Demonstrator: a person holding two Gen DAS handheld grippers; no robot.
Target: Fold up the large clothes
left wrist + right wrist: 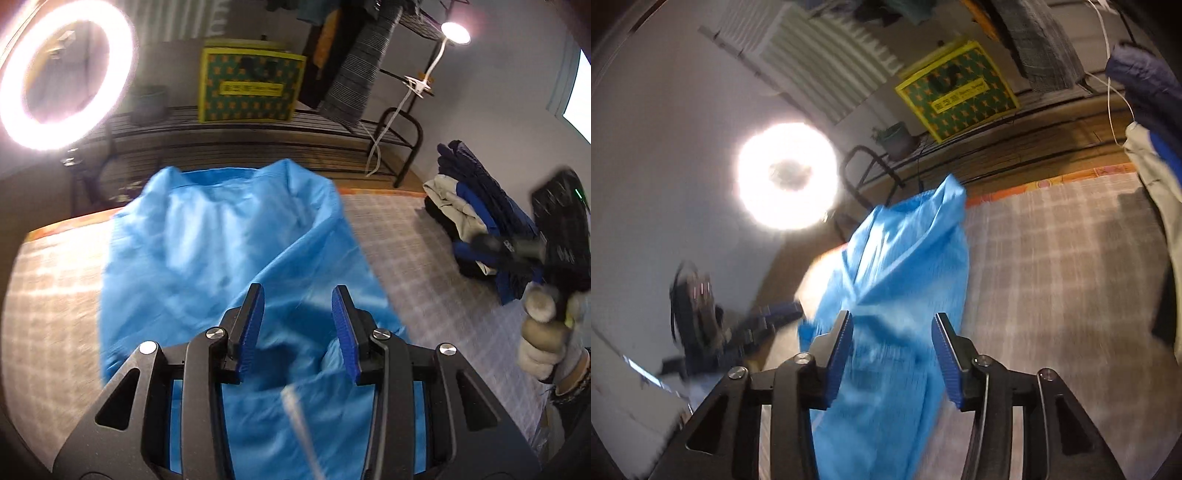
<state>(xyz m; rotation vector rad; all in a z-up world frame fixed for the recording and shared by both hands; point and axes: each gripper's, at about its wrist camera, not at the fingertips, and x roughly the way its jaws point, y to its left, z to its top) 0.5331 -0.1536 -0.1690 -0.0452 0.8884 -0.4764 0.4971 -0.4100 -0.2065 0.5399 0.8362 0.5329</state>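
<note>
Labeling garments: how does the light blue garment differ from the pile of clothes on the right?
The light blue garment is a single piece spread loosely over the checked table cover; the pile of clothes is several pieces stacked. The garment is one bright colour; the pile mixes navy, royal blue and beige. The garment lies centrally; the pile sits near the right edge. Both rest on the cover.

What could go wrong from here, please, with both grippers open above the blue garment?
The blue garment lies bunched and creased, so a grasp by the left gripper may pinch several layers. It also reaches the checked mat's far edge and could slide off. The right gripper might knock the clothes pile.
</note>
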